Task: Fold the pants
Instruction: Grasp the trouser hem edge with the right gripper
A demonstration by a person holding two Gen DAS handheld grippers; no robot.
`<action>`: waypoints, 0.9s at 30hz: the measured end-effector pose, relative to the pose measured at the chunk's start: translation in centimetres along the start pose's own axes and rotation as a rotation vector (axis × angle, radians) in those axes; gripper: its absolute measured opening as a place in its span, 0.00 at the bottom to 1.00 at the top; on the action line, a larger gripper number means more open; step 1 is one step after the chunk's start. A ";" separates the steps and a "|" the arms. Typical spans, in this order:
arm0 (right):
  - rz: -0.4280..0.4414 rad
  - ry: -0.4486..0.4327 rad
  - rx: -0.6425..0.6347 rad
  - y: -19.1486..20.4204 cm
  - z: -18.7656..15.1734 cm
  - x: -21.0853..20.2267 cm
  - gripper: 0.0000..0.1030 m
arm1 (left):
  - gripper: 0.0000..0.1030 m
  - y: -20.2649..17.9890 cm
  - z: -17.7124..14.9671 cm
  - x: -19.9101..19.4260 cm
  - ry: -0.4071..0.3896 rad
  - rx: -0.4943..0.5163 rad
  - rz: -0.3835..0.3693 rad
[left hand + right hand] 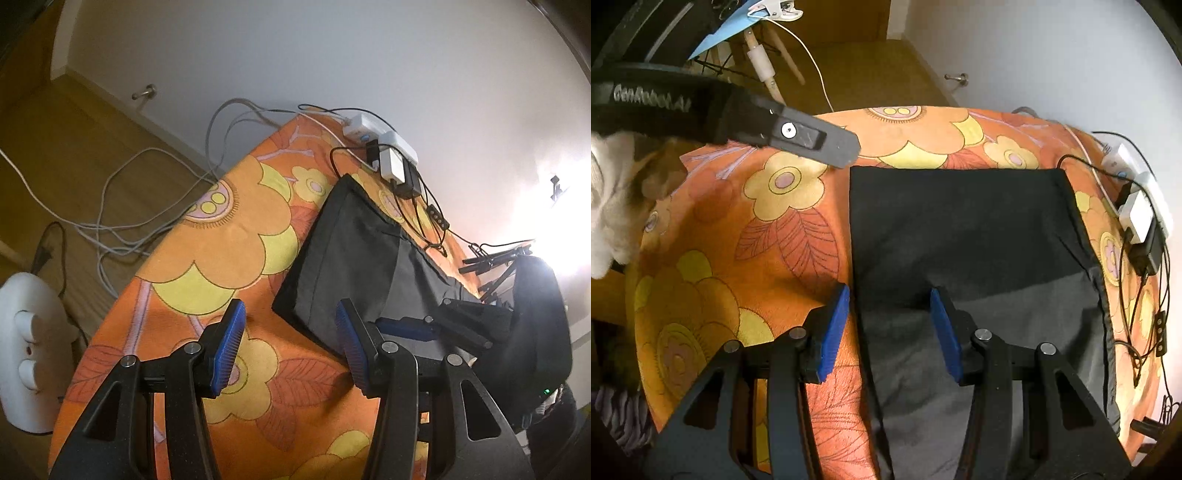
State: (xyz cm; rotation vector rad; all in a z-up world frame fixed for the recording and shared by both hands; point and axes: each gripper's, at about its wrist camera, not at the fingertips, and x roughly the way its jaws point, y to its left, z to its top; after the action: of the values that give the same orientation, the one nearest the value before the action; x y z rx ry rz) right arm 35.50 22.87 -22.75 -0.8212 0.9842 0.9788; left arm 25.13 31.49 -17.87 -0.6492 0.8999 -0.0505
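Nearest to me, my right hand-held gripper [890,328] stood with its blue pads apart and nothing between them, hovering over the near left edge of the pants [967,236]. My left hand-held gripper [291,347] was likewise parted and empty, poised above the orange flowered cloth [229,240] covering the desk, just beside the near corner of the pants [343,258].

The black pants lay folded into a flat rectangle on the cloth, with a greyer layer showing on the part closest to my right gripper. In the right wrist view, the left gripper's black body [812,138] reached in from the upper left, held by a hand in a white glove [609,206].

Beyond the pants, along the far edge of the desk by the wall, sat white power adapters [397,158] with black cables [424,218]. Grey cables [122,229] trailed down onto the wooden floor [85,155].
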 end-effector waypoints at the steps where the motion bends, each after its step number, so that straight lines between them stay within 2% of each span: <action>1: -0.003 -0.001 -0.017 0.2 0.0 0.0 0.46 | 0.49 0.0 0.0 0.1 0.001 -0.002 0.003; 3: 0.015 0.002 -0.022 0.0 0.1 0.0 0.44 | 0.48 0.2 0.1 0.3 0.000 -0.010 0.005; 5: 0.040 0.005 0.005 -0.3 0.2 0.1 0.25 | 0.48 0.3 0.1 0.4 -0.001 -0.019 0.007; 6: 0.032 0.003 0.005 -0.4 0.2 0.1 0.22 | 0.48 0.4 0.1 0.4 0.001 -0.023 0.006; 8: 0.015 -0.004 0.011 -0.3 0.2 0.0 0.09 | 0.48 0.4 0.1 0.4 0.000 -0.031 0.004; 13: 0.026 -0.051 0.082 -1.1 -0.3 -0.4 0.06 | 0.48 0.3 0.2 0.7 -0.008 -0.062 -0.038; 16: 0.032 -0.085 0.121 -1.8 -0.8 -1.1 0.05 | 0.48 0.0 0.3 1.3 -0.004 -0.096 -0.091; 20: 0.060 -0.117 0.180 -2.9 -0.8 -1.5 0.05 | 0.48 -1.0 0.4 2.3 0.007 -0.109 -0.122; 26: 0.077 -0.138 0.202 -3.1 -1.1 -1.2 0.05 | 0.48 -1.4 0.4 3.6 0.008 -0.135 -0.153; 27: 0.084 -0.140 0.208 -3.1 -1.2 -1.1 0.05 | 0.46 -1.4 0.4 3.6 0.002 -0.135 -0.154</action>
State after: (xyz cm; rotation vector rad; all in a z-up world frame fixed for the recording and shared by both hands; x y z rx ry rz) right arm 37.83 20.41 -21.74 -0.5352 0.9869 0.9738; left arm 28.04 29.45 -19.51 -0.8441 0.8592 -0.1296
